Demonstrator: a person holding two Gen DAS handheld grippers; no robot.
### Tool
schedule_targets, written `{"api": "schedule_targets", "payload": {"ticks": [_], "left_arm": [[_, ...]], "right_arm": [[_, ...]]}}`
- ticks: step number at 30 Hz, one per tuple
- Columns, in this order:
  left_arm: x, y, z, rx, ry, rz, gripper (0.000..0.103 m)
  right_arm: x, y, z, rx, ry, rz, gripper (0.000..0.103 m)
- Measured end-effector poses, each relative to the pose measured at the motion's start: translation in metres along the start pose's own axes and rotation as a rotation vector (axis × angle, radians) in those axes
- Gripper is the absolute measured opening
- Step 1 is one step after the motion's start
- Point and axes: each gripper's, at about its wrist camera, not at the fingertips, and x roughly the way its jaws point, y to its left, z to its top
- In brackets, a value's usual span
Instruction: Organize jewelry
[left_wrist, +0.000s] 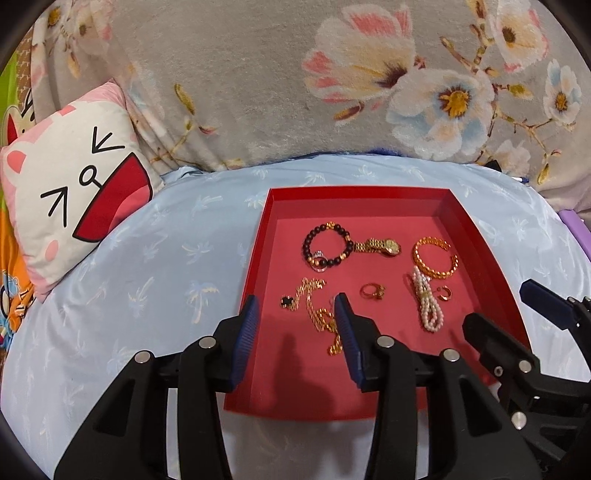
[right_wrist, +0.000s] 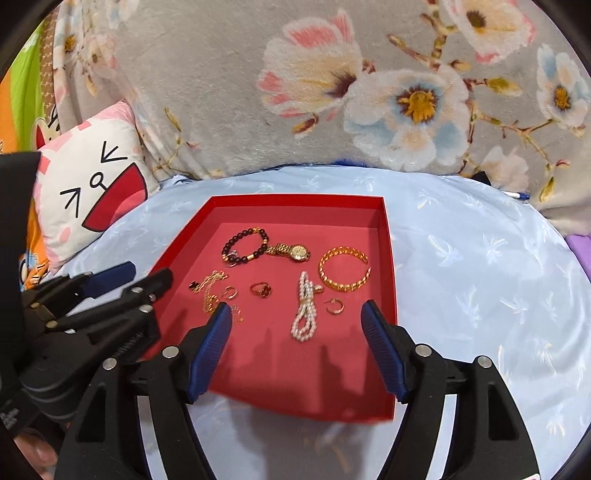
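Observation:
A red tray (left_wrist: 258, 236) (right_wrist: 388, 258) lies on the blue bedcover and holds jewelry: a dark bead bracelet (left_wrist: 325, 245) (right_wrist: 243, 245), a gold watch (left_wrist: 384, 245) (right_wrist: 293, 252), a gold bangle (left_wrist: 436, 256) (right_wrist: 343, 269), a pearl strand (left_wrist: 428, 304) (right_wrist: 304, 314), a ring (left_wrist: 372, 291) (right_wrist: 261, 290), a gold hoop earring (left_wrist: 445, 293) (right_wrist: 335, 305) and a gold chain necklace (left_wrist: 314, 302) (right_wrist: 212, 291). My left gripper (left_wrist: 297, 310) is open above the chain. My right gripper (right_wrist: 295, 317) is open above the pearl strand.
A cat-face cushion (left_wrist: 74, 192) (right_wrist: 92, 192) lies left of the tray. A grey floral blanket (left_wrist: 295, 74) (right_wrist: 332, 74) rises behind. The blue bedcover (left_wrist: 166, 258) (right_wrist: 480, 277) surrounds the tray. A purple object (left_wrist: 574, 225) sits at the right edge.

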Motion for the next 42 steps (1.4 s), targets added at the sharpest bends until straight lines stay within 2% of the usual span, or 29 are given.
{"api": "schedule_targets", "payload": {"ticks": [4,7,10,14,17,24,32,37,42], "left_arm": [[-0.008,0.001,-0.010,-0.007,0.008,0.004,0.042],[-0.011,0.001,-0.014,-0.011,0.011,0.018,0.048],[-0.015,0.000,-0.016,-0.006,0.006,0.036,0.050],[-0.021,-0.001,-0.020,-0.001,-0.016,0.066,0.064],[-0.022,-0.002,-0.023,0.007,-0.032,0.083,0.066],[-0.011,-0.003,-0.030,0.003,-0.011,0.094,0.067],[-0.003,-0.003,-0.034,-0.008,-0.003,0.106,0.078],[-0.005,-0.001,-0.034,-0.012,-0.012,0.116,0.087],[-0.009,0.000,-0.033,-0.018,-0.022,0.120,0.090]], "right_arm": [[-0.014,0.002,-0.007,0.001,-0.008,-0.015,0.073],[-0.017,0.003,-0.010,0.009,-0.001,-0.021,0.073],[-0.019,0.002,-0.013,0.027,0.005,-0.027,0.075],[-0.021,0.000,-0.021,0.051,0.006,-0.057,0.078],[-0.021,0.000,-0.028,0.057,0.011,-0.071,0.078],[-0.010,0.002,-0.033,0.006,0.020,-0.117,0.078],[-0.005,-0.001,-0.036,-0.012,0.035,-0.116,0.079],[-0.007,-0.003,-0.035,-0.006,0.029,-0.106,0.083],[-0.010,-0.006,-0.034,0.014,0.021,-0.100,0.084]]}}
